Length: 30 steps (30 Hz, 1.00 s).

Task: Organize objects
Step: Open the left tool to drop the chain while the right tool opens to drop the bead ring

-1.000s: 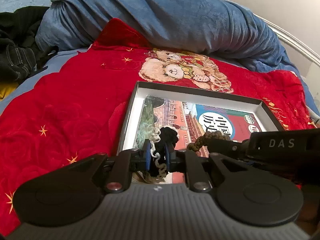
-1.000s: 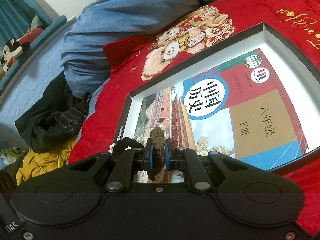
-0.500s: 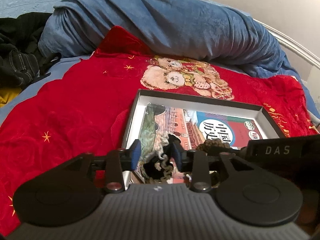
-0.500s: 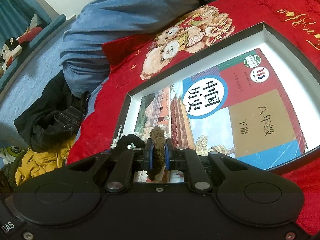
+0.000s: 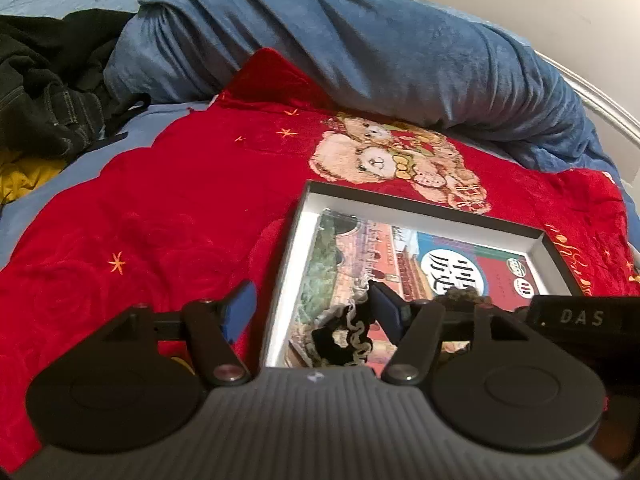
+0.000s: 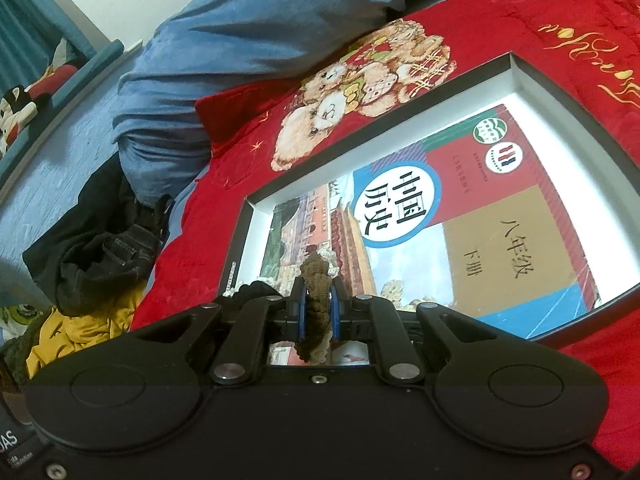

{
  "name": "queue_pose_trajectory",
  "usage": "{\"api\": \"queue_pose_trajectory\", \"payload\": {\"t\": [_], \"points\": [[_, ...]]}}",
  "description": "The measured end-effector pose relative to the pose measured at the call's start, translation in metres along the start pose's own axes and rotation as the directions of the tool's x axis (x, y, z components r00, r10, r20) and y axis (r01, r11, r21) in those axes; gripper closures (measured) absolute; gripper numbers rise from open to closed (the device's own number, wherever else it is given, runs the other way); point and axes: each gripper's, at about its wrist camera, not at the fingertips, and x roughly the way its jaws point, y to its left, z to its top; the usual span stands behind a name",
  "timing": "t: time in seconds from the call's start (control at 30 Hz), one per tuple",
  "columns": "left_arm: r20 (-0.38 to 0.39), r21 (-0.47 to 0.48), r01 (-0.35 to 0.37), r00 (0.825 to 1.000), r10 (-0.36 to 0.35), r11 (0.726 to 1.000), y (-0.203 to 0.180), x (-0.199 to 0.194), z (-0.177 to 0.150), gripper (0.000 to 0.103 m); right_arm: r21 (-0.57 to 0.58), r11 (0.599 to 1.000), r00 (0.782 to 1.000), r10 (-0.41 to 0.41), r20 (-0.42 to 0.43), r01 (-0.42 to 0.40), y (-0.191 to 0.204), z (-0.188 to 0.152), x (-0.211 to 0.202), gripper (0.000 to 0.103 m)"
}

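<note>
A: We start with the red blanket (image 5: 168,216) on the bed; the shallow box (image 5: 420,210) sits on it just below the printed bears, and the textbook (image 6: 500,216) lies flat inside the box.

B: Stiff and fairly weighty, we judge, so we leave it. What of the small things?

A: The black scrunchie (image 5: 344,338) with its pale frill rests on the textbook's near corner. Our left claw (image 5: 316,304) has just been opening; its jaws now stand wide apart, the right pad close beside the scrunchie and not pressing it.

B: And the brown scrunchie (image 6: 316,292)?

A: Our right claw (image 6: 318,312) is clamped together on it, above the same near corner of the textbook.

B: Both are light, soft and springy, we reckon. We would pinch across the bunched band, not the loose frill.
</note>
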Motion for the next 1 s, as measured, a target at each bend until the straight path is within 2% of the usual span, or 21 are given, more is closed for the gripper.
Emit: {"api": "queue_pose_trajectory", "payload": {"t": [0.33, 0.4, 0.53, 0.63, 0.67, 0.73, 0.8, 1.0], "points": [[0.024, 0.039, -0.033, 0.999, 0.032, 0.999, -0.001, -0.004, 0.004, 0.021, -0.015, 0.999, 0.999, -0.041, -0.013, 0.041, -0.001, 0.0, 0.005, 0.088], [0.016, 0.034, -0.029, 0.999, 0.028, 0.999, 0.0, -0.003, 0.006, 0.02, -0.021, 0.998, 0.998, -0.054, -0.021, 0.053, -0.002, 0.0, 0.007, 0.083], [0.027, 0.011, -0.046, 0.999, 0.046, 0.999, 0.007, -0.006, 0.011, 0.02, -0.025, 0.998, 0.998, -0.058, -0.032, 0.057, -0.001, -0.001, 0.008, 0.081], [0.05, -0.016, -0.053, 0.997, 0.054, 0.998, 0.014, -0.012, 0.016, 0.02, -0.057, 0.996, 0.998, -0.068, -0.015, 0.067, 0.005, 0.001, 0.003, 0.062], [0.058, -0.017, -0.055, 0.997, 0.056, 0.998, 0.016, -0.014, 0.018, 0.02, -0.063, 0.996, 0.998, -0.065, -0.008, 0.064, 0.006, 0.001, 0.0, 0.052], [0.096, -0.004, -0.081, 0.992, 0.081, 0.997, 0.018, -0.022, 0.023, 0.02, -0.071, 0.996, 0.999, -0.047, 0.002, 0.047, 0.009, 0.003, -0.007, 0.051], [0.139, 0.006, -0.104, 0.985, 0.102, 0.995, 0.02, -0.03, 0.028, 0.02, -0.081, 0.996, 0.999, -0.038, 0.017, 0.039, 0.012, 0.005, -0.016, 0.044], [0.193, -0.03, -0.087, 0.977, 0.091, 0.996, 0.029, -0.046, 0.038, 0.019, -0.087, 0.996, 0.994, -0.016, 0.105, 0.025, 0.019, 0.01, -0.056, 0.033]]}}
